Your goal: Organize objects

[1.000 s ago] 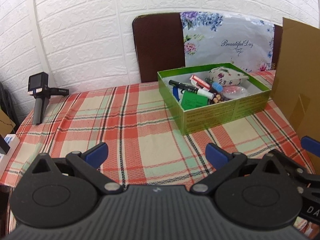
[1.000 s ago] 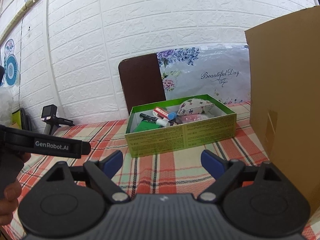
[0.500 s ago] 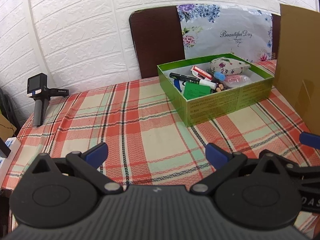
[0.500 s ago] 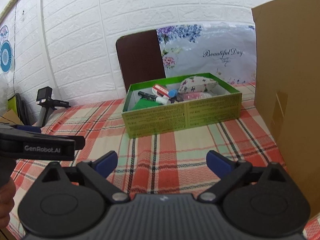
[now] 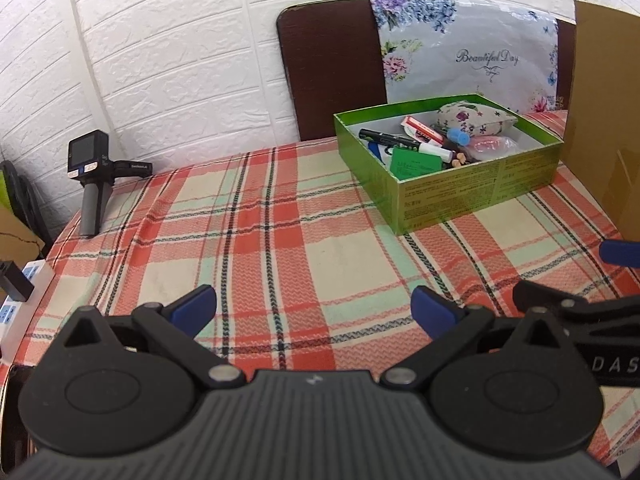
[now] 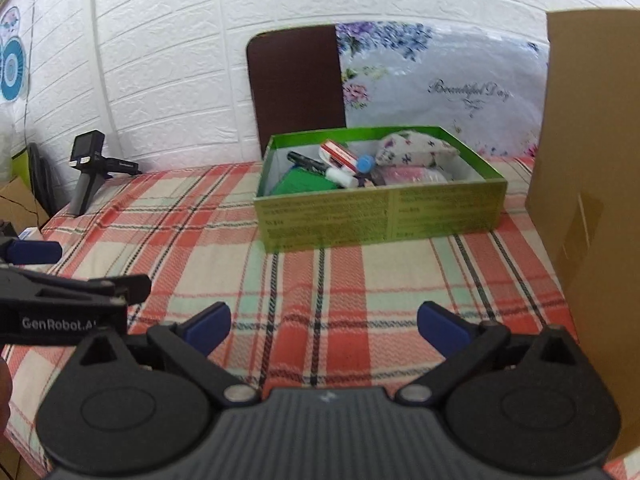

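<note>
The green box [image 5: 472, 184] is the landmark here: it sits on the plaid-covered bench [image 5: 280, 240], toward the far side, just in front of a dark brown chair back [image 5: 332, 68] draped with a flowered plastic sheet [image 5: 468, 52]. Its contents are piled together and partly covering one another. What can be made out is a black marker [image 5: 384, 137], a red-and-white small carton [image 5: 422, 127], a green card [image 5: 416, 163] leaning against the near wall, a flowered cloth pouch [image 5: 476, 118] at the back, a blue cap [image 5: 458, 135] and something pink in clear wrap [image 5: 490, 145]; the things beneath them are hidden. In the right wrist view the box and its contents are blurred.

To the right of the box stands a tall cardboard panel [image 6: 592, 168], cut off by the frame edge. Well to the left of the box, at the bench's far left corner, stands a small grey handheld device with a screen [image 5: 90, 184].

The left tool [image 5: 314, 312] is spread wide with nothing between its blue fingertips [image 5: 196, 308], hovering over bare cloth well short of the box, which lies ahead and to its right. The right tool [image 6: 324, 326] is likewise spread and holds nothing, with the box straight ahead and well apart from it. Each tool shows only partly at the edge of the other's view.
</note>
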Demonstrator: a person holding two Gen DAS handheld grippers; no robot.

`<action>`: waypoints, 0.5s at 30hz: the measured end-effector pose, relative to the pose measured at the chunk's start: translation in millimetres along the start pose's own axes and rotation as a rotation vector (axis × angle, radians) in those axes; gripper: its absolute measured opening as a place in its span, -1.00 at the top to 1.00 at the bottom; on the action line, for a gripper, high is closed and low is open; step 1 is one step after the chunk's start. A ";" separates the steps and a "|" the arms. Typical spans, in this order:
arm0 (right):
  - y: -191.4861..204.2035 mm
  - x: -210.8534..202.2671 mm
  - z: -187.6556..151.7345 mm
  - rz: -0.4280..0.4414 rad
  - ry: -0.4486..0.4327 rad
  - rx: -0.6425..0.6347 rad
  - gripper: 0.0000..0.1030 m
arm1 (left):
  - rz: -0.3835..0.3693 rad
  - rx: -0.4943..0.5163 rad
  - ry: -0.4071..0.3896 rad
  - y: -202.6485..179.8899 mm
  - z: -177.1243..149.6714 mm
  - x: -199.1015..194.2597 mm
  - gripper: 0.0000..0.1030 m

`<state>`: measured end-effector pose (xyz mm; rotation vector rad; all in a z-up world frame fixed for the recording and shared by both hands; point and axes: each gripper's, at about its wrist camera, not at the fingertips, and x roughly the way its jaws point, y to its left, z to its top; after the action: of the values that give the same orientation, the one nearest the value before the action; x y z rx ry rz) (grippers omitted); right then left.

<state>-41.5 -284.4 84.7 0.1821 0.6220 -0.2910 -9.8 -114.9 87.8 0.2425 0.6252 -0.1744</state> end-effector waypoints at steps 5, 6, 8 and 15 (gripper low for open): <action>9.7 -1.3 6.6 -0.001 0.006 -0.020 -1.00 | 0.001 -0.030 0.015 10.2 -0.5 -2.6 -1.00; 10.8 0.2 7.5 0.000 0.017 -0.022 -1.00 | 0.005 -0.031 0.018 10.8 -0.9 -2.5 -1.00; 12.8 3.5 10.8 0.004 0.043 -0.031 -1.00 | 0.018 -0.033 0.023 12.7 -1.3 -0.9 -1.00; 21.2 -0.2 16.1 0.013 0.032 -0.038 -1.00 | 0.053 -0.058 0.059 18.9 -5.7 3.6 -1.00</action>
<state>-26.1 -268.4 99.4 0.1551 0.6574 -0.2638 -5.7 -95.6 84.4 0.2083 0.6809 -0.0983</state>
